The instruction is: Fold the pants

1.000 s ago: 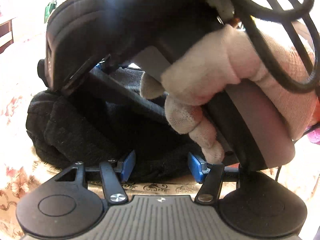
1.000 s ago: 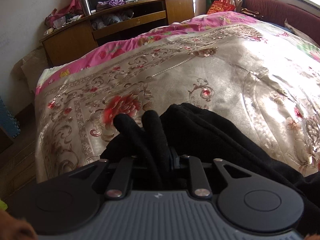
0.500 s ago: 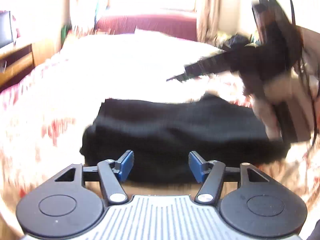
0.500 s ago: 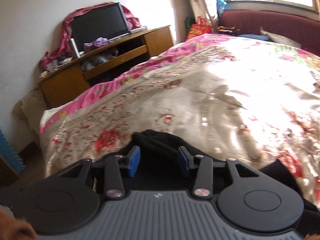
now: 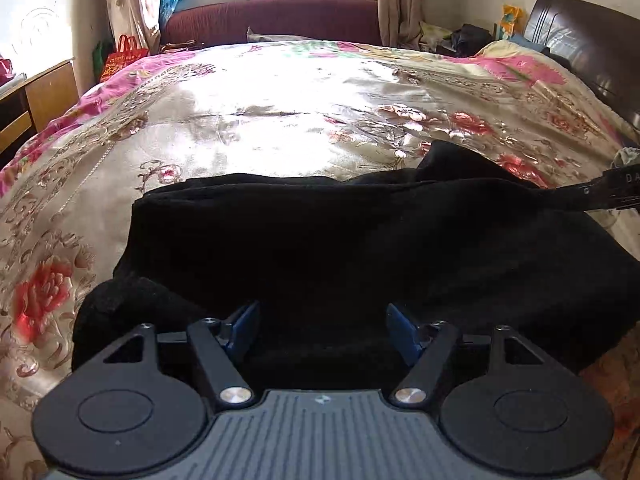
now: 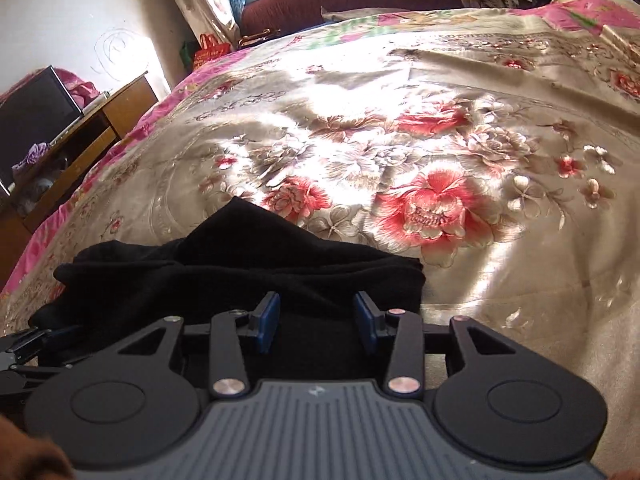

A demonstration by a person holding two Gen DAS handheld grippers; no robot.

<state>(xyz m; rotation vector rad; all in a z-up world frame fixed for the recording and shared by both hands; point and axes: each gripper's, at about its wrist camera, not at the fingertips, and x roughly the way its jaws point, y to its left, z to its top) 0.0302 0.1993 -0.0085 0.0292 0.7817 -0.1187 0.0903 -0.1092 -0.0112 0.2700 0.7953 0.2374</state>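
Left wrist view: black pants (image 5: 360, 248) lie folded into a bundle on the bed's floral bedspread (image 5: 248, 120), near my edge.

My left tool (image 5: 322, 330) hangs over the bundle's near edge, its blue pads spreading wider and clear of the cloth, gripping nothing. In the right wrist view my right tool (image 6: 316, 320) sits over the bundle's right end, pads parted and empty. I judge both are placed to tidy the fold; one corner at the back pokes up loose.
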